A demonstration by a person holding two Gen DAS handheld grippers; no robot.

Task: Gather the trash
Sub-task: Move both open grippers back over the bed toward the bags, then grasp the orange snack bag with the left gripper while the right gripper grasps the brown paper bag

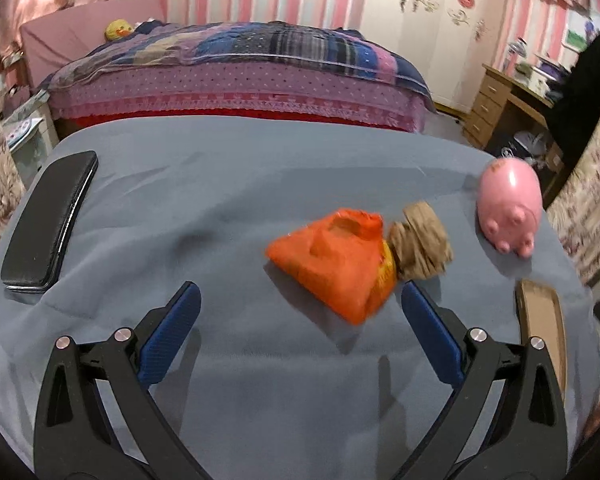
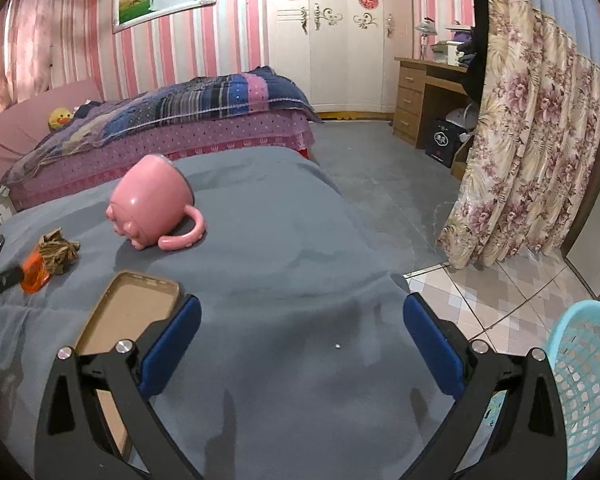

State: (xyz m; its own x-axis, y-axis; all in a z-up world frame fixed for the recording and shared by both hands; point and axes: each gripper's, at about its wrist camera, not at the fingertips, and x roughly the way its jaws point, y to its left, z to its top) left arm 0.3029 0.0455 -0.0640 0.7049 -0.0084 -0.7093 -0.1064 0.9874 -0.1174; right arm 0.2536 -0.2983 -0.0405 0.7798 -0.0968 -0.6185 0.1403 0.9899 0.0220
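Note:
An orange snack wrapper [image 1: 336, 260] lies on the grey-blue cloth [image 1: 220, 184], with a crumpled brown paper wad [image 1: 420, 244] touching its right end. Both show small in the right wrist view: the wrapper [image 2: 34, 272] and the wad [image 2: 58, 250] at the far left. My left gripper [image 1: 300, 304] is open and empty, hovering just short of the wrapper. My right gripper [image 2: 300, 316] is open and empty over bare cloth. A light-blue mesh basket [image 2: 588, 368] stands on the tiled floor at the lower right.
A pink pig mug [image 1: 508, 208] lies on its side to the right of the trash and also shows in the right wrist view [image 2: 152, 200]. A tan phone case [image 2: 128, 320] lies by my right gripper's left finger. A black wallet [image 1: 48, 220] lies far left. A bed stands behind.

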